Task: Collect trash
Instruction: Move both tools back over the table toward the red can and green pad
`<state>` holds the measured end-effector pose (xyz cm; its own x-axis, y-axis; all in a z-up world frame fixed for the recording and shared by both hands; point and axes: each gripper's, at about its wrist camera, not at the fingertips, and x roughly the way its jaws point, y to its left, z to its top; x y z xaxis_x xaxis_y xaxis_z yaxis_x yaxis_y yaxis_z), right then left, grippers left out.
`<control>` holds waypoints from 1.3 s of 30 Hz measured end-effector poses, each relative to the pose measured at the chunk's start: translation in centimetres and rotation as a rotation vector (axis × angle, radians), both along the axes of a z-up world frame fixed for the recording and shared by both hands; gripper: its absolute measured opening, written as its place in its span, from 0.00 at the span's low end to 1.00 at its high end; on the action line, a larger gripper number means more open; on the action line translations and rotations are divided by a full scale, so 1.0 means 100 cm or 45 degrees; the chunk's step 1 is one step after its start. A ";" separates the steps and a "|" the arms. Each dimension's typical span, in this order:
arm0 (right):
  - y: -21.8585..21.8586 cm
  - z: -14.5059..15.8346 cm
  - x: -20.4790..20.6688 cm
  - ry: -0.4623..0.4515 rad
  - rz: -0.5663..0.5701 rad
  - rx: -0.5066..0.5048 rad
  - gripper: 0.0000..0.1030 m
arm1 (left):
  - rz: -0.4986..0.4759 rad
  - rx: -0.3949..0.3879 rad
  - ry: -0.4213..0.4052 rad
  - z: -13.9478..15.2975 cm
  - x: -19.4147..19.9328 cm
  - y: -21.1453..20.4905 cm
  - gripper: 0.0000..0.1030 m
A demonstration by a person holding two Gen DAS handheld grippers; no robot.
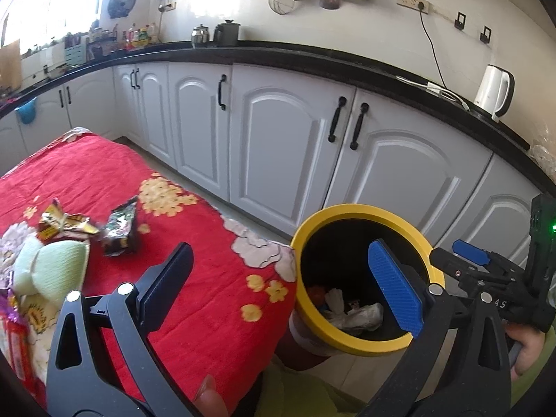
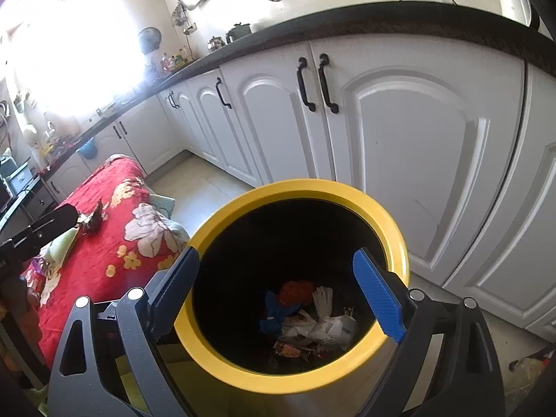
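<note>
My left gripper (image 1: pixel 281 264) is open and holds nothing; it hangs over the edge of the red flowered tablecloth (image 1: pixel 194 250), beside the yellow-rimmed black bin (image 1: pixel 361 212). Two crumpled foil wrappers (image 1: pixel 66 226) (image 1: pixel 121 231) lie on the cloth to the left, next to a pale green knitted thing (image 1: pixel 52 271). Directly over the mouth of the bin (image 2: pixel 299 186), my right gripper (image 2: pixel 276 253) also stands open and empty. At the bottom of the bin lies trash: white crumpled paper (image 2: pixel 326 326), a red piece (image 2: pixel 295 290) and a blue piece (image 2: pixel 274 312).
White cabinets (image 1: pixel 278 146) under a black counter (image 1: pixel 312 55) run close behind the bin, with a white kettle (image 1: pixel 493 93) on top. More packets (image 1: pixel 14 333) lie at the table's near left. A person's hand (image 1: pixel 524 347) holds the right gripper's handle. Tiled floor (image 2: pixel 198 187) lies between table and cabinets.
</note>
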<state>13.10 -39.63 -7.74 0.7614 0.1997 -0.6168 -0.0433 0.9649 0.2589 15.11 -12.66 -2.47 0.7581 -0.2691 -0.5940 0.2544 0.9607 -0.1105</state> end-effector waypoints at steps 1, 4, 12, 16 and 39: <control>0.002 0.002 -0.001 -0.009 0.006 -0.002 0.85 | 0.008 0.001 -0.005 0.001 -0.001 0.003 0.90; 0.009 0.009 -0.002 -0.032 0.023 -0.011 0.85 | 0.037 0.004 -0.026 0.005 -0.006 0.014 0.90; 0.027 0.023 -0.006 -0.079 0.073 -0.019 0.85 | 0.104 -0.001 -0.061 0.012 -0.016 0.038 0.90; 0.036 0.030 -0.009 -0.102 0.099 -0.020 0.88 | 0.134 -0.001 -0.086 0.017 -0.021 0.048 0.90; 0.107 0.061 -0.018 -0.189 0.311 -0.070 0.89 | 0.348 -0.040 -0.176 0.039 -0.051 0.125 0.90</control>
<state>11.28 -28.89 -1.61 0.7776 0.3573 -0.5174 -0.3094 0.9338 0.1798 9.99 -0.19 1.42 0.8781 -0.0605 -0.4747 0.0015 0.9923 -0.1237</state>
